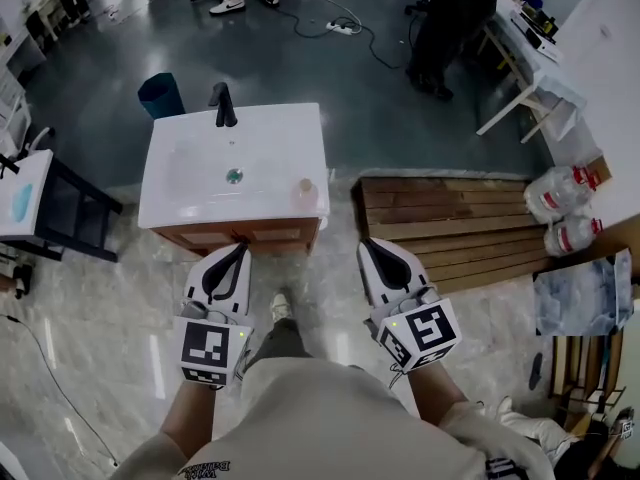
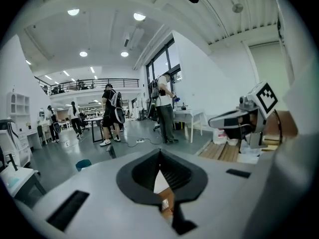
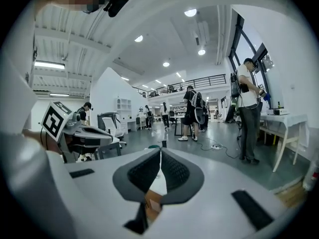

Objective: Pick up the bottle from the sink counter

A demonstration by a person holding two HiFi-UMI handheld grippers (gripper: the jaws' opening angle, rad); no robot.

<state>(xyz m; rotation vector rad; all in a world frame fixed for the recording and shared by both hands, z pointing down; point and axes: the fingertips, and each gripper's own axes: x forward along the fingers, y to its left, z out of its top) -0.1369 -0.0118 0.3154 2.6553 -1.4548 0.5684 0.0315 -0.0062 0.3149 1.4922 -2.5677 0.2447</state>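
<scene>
Looks like the approach step, with the grasp not yet begun. Sighting the bottle (image 1: 305,192) upright on the near right corner of the sink counter (image 1: 180,203), to the right of the drain (image 1: 234,176) and well apart from the faucet (image 1: 222,106) at the far edge, untouched. Holding the left gripper (image 1: 240,250) and the right gripper (image 1: 367,244) side by side on the near side of the counter, over the floor (image 1: 100,308), well apart from each other, with the bottle ahead and roughly between their two lines. Both clenched on nothing: in the left gripper view, pads (image 2: 175,173) pressed together tip to tip; in the right gripper view, pads (image 3: 173,172) closed the same way, empty. Next, probably: choosing one gripper, spreading its jaws wide enough for the bottle's body, carrying it forward past the counter's front edge, setting a pad on each side of the bottle, then closing and lifting straight up. Calls for care so near the corner: risk of knocking the bottle off the edge with a closed or half-open tip. Pose: forearms (image 1: 190,423) stretched forward from the body, marker cubes (image 1: 212,351) nearest the head camera, jaws pointing away toward the counter and tilted slightly downward, neither wrist visibly rolled, right gripper just beside the pallet (image 1: 450,223).
</scene>
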